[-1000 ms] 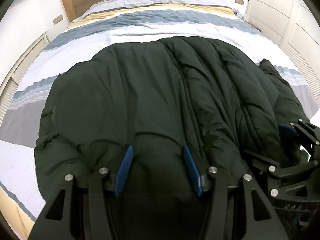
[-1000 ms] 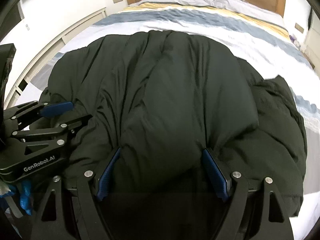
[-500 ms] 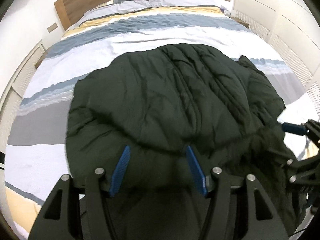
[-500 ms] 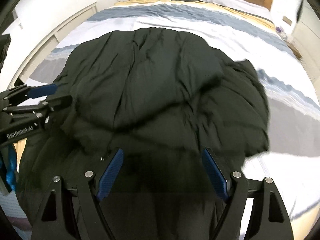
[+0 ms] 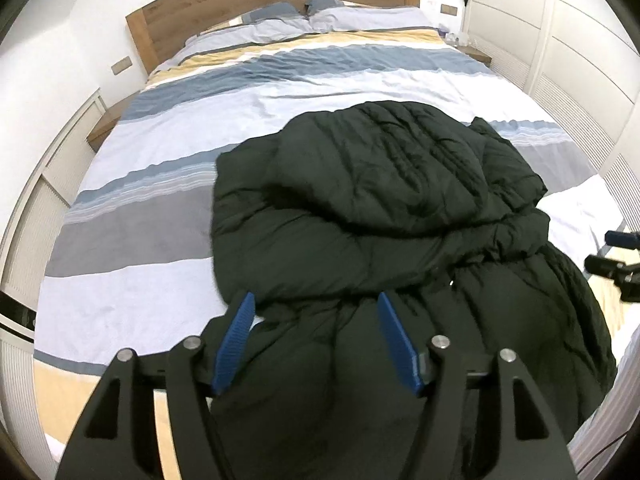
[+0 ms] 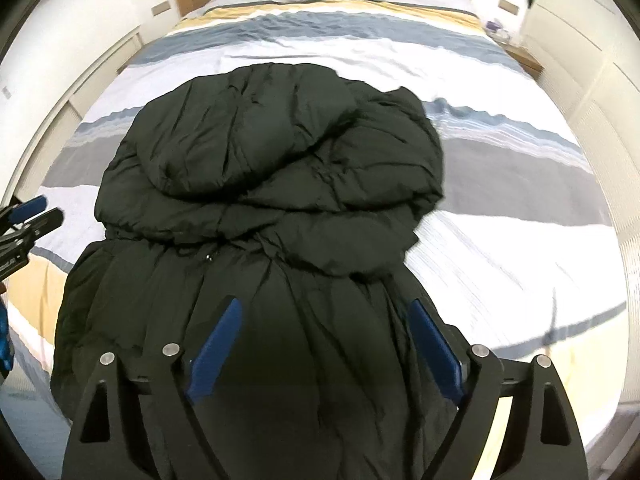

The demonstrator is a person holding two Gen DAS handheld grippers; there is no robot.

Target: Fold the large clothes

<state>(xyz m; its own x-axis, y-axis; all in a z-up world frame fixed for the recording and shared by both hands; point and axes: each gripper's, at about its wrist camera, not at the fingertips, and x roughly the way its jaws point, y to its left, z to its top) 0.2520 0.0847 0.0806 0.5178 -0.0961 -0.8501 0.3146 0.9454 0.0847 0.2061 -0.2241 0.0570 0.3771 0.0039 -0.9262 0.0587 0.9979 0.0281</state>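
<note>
Left wrist view: a dark puffy coat [image 5: 380, 208] lies on the striped bed [image 5: 168, 152], its top part folded back on itself, its near end spilling toward the camera. The left claw [image 5: 316, 336] is spread wide, with coat fabric lying between its blue pads [image 5: 236, 336]; whether it grips is unclear.

Right wrist view: the right claw [image 6: 324, 340] is likewise spread, with fabric between its pads. The left claw shows at the left edge. A tidy fold likely needs both claws lifting the near hem evenly, level and together.
</note>
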